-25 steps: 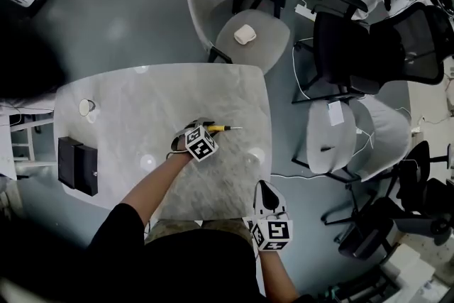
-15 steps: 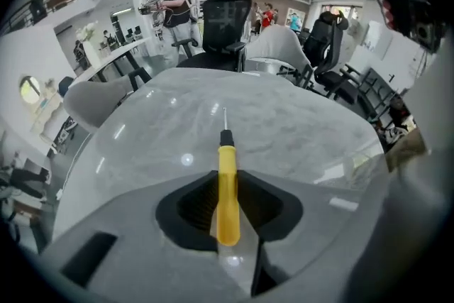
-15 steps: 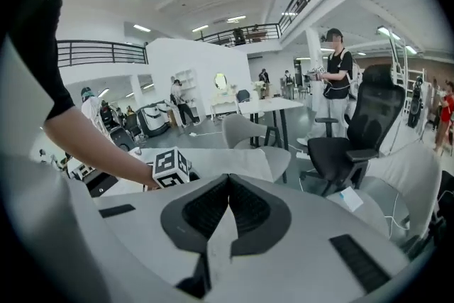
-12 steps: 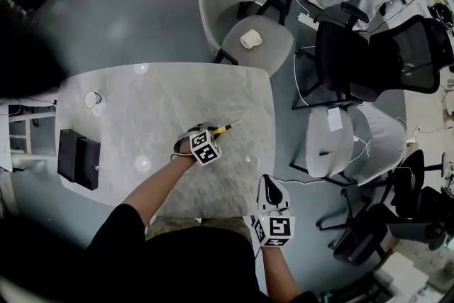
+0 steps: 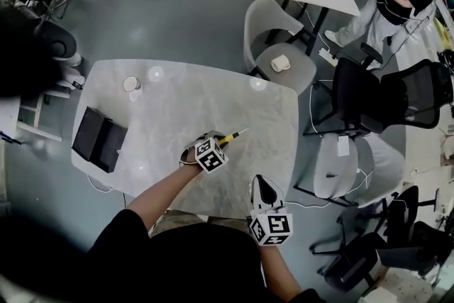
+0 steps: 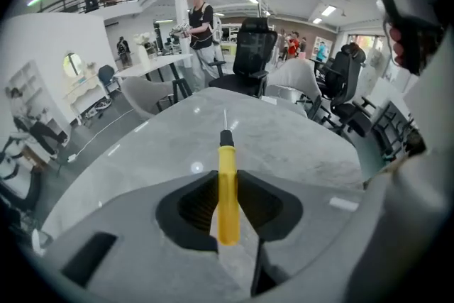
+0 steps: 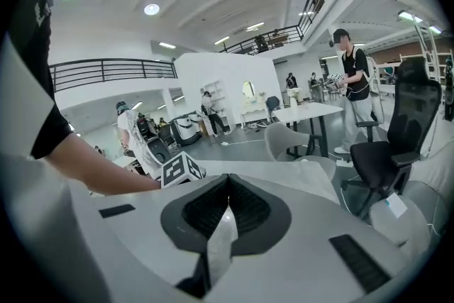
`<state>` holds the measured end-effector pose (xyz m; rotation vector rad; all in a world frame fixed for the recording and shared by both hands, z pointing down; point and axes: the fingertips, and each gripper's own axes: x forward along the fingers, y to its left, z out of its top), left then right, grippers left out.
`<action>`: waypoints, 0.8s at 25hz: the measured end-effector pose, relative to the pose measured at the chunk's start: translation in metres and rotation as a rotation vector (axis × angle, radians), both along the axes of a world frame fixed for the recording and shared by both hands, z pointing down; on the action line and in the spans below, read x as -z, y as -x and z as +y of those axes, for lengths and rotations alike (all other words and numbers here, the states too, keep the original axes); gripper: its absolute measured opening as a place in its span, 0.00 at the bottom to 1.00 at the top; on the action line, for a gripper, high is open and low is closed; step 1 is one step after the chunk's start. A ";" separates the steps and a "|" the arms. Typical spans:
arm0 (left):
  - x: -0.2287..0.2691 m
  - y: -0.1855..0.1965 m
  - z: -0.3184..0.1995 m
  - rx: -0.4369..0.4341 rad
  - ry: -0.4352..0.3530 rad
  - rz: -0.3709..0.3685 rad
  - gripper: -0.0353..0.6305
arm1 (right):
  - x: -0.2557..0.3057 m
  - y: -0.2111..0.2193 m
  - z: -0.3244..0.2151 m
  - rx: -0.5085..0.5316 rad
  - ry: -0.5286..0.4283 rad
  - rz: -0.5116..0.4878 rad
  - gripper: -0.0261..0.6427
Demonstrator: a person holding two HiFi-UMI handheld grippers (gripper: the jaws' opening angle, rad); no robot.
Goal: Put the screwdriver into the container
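At the left edge of the marble table (image 5: pixel 177 106) lies the container (image 5: pixel 99 140), a black box, with nothing in it that can be seen from the head view. Well apart from it, over the right half of the table, is the left gripper (image 5: pixel 214 145). Its jaws have just been closing, and now they press from both sides on the screwdriver (image 6: pixel 227 199).

The screwdriver has a yellow handle, a short black collar and a thin metal shaft. Its long axis runs along the jaws. The end of the handle sits back between the pads, and the shaft points away from the person, toward the far right side of the table. The tool is tilted a little downward together with the gripper.

The left forearm is bare. It reaches from the body diagonally over the near edge of the table, and the marker cube faces up.

More to the right, the right gripper (image 7: pixel 227 179) is close to the body, at the near edge of the table. Its jaws are together at the tips and hold nothing. It points forward, only slightly down.
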<state>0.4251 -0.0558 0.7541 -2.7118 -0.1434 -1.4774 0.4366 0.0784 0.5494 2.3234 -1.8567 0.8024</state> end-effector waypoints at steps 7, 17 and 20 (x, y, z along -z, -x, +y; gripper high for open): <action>0.029 0.101 -0.022 0.145 0.029 0.063 0.19 | 0.029 0.085 -0.036 0.086 -0.059 0.018 0.06; 0.049 0.263 -0.040 0.268 0.029 0.127 0.19 | 0.060 0.218 -0.060 0.150 -0.099 0.082 0.06; 0.052 0.327 -0.046 0.327 0.041 0.132 0.19 | 0.068 0.260 -0.069 0.156 -0.112 0.096 0.06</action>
